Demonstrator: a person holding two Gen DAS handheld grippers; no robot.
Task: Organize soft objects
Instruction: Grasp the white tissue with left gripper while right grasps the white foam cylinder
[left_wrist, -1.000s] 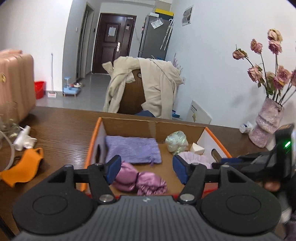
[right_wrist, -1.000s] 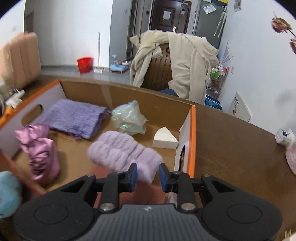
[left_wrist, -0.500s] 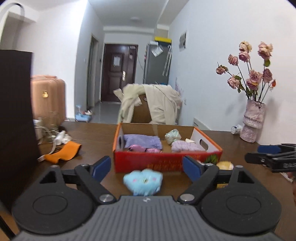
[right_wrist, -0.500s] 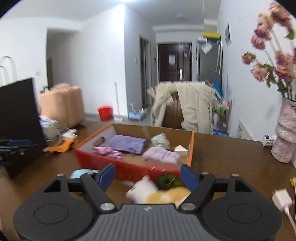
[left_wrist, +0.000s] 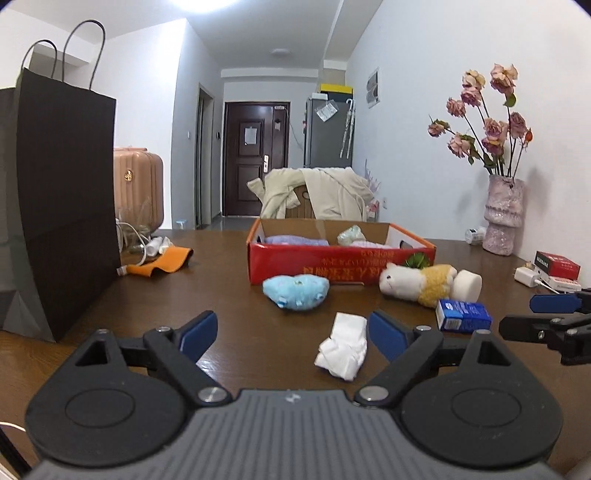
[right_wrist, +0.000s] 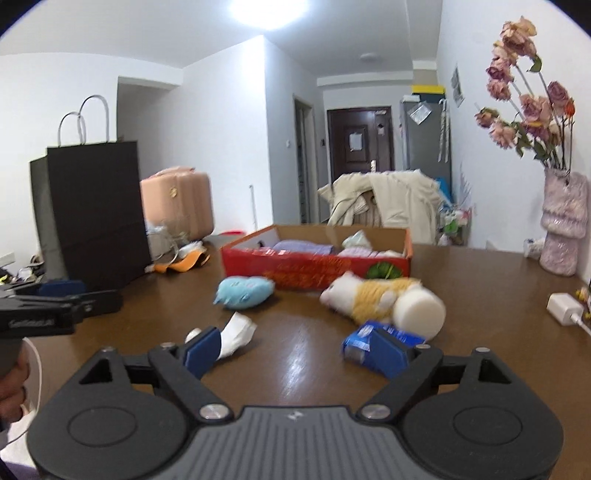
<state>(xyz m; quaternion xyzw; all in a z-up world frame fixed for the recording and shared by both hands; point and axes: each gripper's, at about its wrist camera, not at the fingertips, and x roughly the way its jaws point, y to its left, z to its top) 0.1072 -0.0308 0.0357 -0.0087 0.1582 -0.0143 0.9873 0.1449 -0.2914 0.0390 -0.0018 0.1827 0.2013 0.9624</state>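
A red cardboard box (left_wrist: 340, 264) (right_wrist: 314, 267) stands mid-table and holds purple cloths and a pale green bundle. In front of it lie a light blue plush (left_wrist: 295, 291) (right_wrist: 243, 291), a white and yellow plush (left_wrist: 417, 282) (right_wrist: 369, 295), a white foam cylinder (left_wrist: 467, 284) (right_wrist: 419, 310), a crumpled white cloth (left_wrist: 343, 345) (right_wrist: 236, 332) and a small blue carton (left_wrist: 463, 315) (right_wrist: 364, 343). My left gripper (left_wrist: 291, 332) is open and empty, low over the table near the white cloth. My right gripper (right_wrist: 295, 349) is open and empty, beside the blue carton.
A tall black paper bag (left_wrist: 55, 221) (right_wrist: 92, 218) stands at the left. An orange mask (left_wrist: 162, 262) and white cables lie beside it. A pink vase with dried roses (left_wrist: 502, 221) (right_wrist: 563, 229), a red box (left_wrist: 557, 264) and a white charger (right_wrist: 563, 308) are at the right.
Both grippers have pulled back from over the box to the near side of the table and opened wide. The purple fuzzy cloth that the right gripper held now lies in the box.
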